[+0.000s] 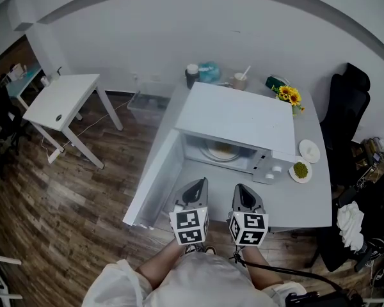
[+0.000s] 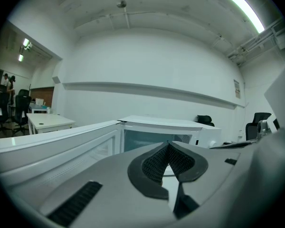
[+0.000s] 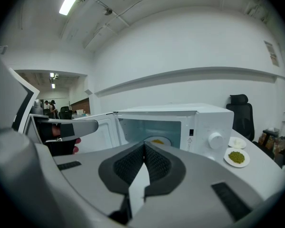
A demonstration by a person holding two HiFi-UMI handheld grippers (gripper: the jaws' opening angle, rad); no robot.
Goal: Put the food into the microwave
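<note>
left tool (image 1: 201, 183), right tool (image 1: 239, 188) pinched closed, empty, facing open microwave (image 1: 238, 116); yellow food plate (image 1: 222, 151) inside.

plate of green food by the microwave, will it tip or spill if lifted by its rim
The plate looks shallow and stiff, so a rim grip would probably tilt it. The green food seems to be loose small pieces, likely to roll off. Probably light.

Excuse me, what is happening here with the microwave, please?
A person holds the left tongs and the right tongs, both shut and empty, in front of the microwave. Its door stands open to the left, and a plate with yellow food is inside. A plate of green food sits on the table beside the microwave, untouched.
</note>
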